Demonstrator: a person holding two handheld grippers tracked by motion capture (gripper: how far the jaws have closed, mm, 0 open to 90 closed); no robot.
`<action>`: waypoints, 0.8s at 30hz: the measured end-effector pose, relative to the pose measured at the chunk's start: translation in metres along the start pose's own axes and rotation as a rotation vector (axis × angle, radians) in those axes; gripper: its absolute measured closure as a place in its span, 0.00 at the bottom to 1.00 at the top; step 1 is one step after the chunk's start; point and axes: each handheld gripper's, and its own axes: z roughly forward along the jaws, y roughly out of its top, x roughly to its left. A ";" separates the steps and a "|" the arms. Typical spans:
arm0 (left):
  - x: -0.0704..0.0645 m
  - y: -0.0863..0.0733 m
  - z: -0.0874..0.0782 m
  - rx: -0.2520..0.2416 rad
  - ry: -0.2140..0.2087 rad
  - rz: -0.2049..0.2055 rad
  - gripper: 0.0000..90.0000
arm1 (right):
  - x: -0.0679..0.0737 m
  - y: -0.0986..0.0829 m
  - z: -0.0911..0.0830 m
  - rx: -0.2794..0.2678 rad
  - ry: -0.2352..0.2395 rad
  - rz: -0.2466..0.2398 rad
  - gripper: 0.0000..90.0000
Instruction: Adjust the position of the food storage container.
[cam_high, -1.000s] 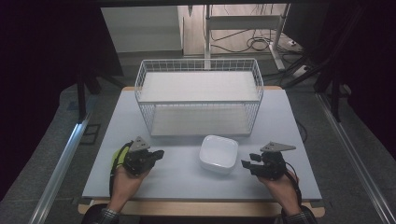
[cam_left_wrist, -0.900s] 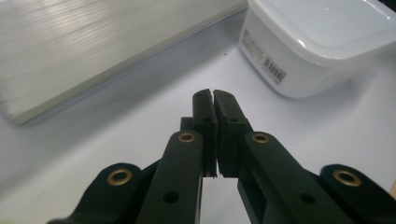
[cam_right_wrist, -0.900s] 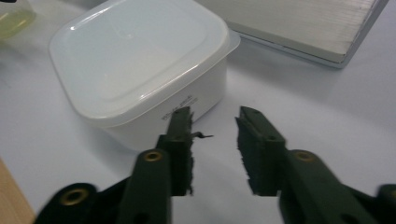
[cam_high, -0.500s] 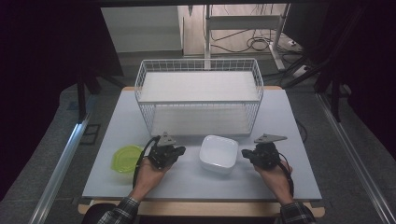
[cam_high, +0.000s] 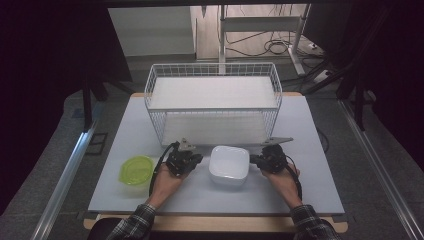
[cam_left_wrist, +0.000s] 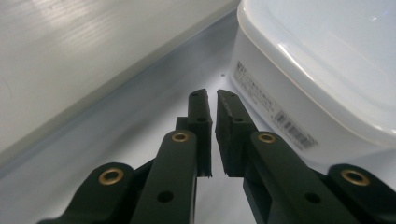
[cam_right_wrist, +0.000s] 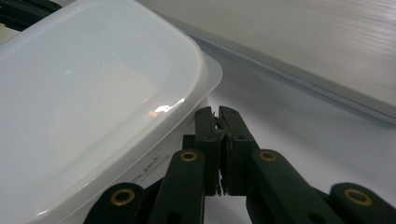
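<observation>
A white, rounded-square plastic container (cam_high: 229, 165) sits on the table, apparently bottom up. My left gripper (cam_high: 196, 159) is just left of it, jaws shut to a thin slit with nothing between. In the left gripper view the left gripper (cam_left_wrist: 212, 94) points past the container's labelled side wall (cam_left_wrist: 280, 93). My right gripper (cam_high: 255, 160) is at the container's right side. In the right gripper view the right gripper (cam_right_wrist: 217, 112) is shut and empty, its tips next to the container (cam_right_wrist: 93, 93) near its flared rim.
A round green lid-like dish (cam_high: 136, 169) lies on the table left of my left hand. A large white wire basket (cam_high: 212, 112) stands behind the container, its front wall close to both grippers. The table's front edge (cam_high: 215, 212) is near my forearms.
My left gripper has moved right, off the green dish, up to the container's left side. The right gripper has shifted left and slightly forward to the container's right side.
</observation>
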 end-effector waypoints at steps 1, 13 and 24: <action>0.001 -0.001 0.000 0.025 -0.002 0.014 0.93 | 0.005 0.001 0.004 0.004 0.019 -0.012 0.96; 0.000 -0.008 -0.008 0.078 0.010 0.019 0.94 | 0.030 0.003 0.011 0.034 0.083 -0.048 0.97; 0.001 -0.009 -0.021 0.048 0.016 -0.023 0.89 | 0.034 0.001 -0.001 0.019 0.031 -0.080 0.86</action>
